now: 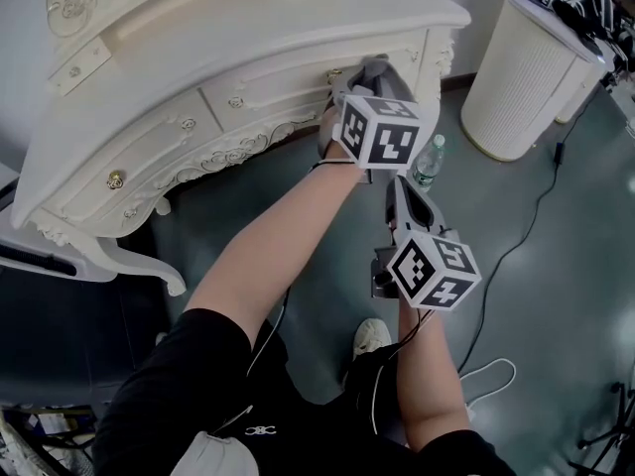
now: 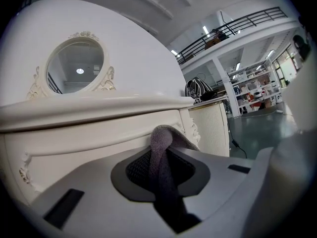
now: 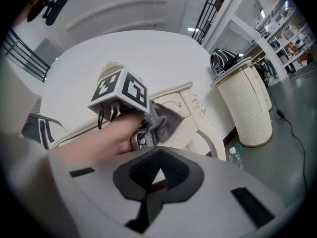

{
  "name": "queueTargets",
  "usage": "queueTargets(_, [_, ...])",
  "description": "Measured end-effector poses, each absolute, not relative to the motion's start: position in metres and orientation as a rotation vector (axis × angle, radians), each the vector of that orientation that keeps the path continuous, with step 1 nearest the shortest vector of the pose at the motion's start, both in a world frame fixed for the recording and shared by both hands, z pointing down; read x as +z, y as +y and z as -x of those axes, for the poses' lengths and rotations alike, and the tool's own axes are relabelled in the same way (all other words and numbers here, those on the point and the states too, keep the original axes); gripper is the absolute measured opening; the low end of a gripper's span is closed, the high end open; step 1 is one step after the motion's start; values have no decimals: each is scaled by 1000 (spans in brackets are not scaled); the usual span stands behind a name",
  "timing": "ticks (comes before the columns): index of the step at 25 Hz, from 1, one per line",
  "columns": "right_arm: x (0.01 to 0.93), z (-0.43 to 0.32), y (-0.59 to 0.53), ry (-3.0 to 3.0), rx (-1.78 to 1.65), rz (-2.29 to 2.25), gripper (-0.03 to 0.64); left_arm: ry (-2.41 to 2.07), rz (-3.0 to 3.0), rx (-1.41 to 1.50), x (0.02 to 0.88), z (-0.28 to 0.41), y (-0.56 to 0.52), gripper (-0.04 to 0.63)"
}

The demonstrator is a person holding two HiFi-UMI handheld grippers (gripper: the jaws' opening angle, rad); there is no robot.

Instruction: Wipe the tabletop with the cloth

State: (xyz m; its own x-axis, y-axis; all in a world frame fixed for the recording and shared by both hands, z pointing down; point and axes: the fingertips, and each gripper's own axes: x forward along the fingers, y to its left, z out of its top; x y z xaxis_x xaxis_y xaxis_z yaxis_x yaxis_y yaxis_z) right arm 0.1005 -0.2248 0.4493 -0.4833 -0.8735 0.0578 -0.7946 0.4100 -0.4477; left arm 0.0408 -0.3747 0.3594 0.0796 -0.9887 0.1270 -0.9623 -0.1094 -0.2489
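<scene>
A white ornate dressing table (image 1: 248, 28) fills the upper left of the head view; its tabletop (image 2: 99, 105) runs across the left gripper view, slightly above jaw height. My left gripper (image 1: 369, 75) is in front of the drawer fronts below the top's edge, shut on a grey cloth (image 1: 385, 67). A fold of the cloth (image 2: 161, 143) sticks up from between the jaws of the left gripper (image 2: 159, 170). The right gripper (image 1: 395, 188) hangs lower, over the floor, shut with nothing in it (image 3: 157, 175). From there I see the cloth (image 3: 171, 123) in the left gripper (image 3: 157, 125).
An oval mirror (image 2: 75, 68) stands on the table. A white ribbed basket (image 1: 526, 67) stands to the right, with a plastic bottle (image 1: 429, 162) on the grey floor between it and the table leg. A cable (image 1: 526, 226) trails across the floor.
</scene>
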Motion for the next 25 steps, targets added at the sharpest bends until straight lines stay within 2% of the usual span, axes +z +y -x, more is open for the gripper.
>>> queueTargets(15, [422, -58, -160, 2494, -577, 1460, 3, 1994, 2129, -409, 345, 15, -326, 63])
queueTargets(25, [420, -47, -140, 2526, -539, 1478, 3, 2130, 1994, -476, 348, 91, -318, 63])
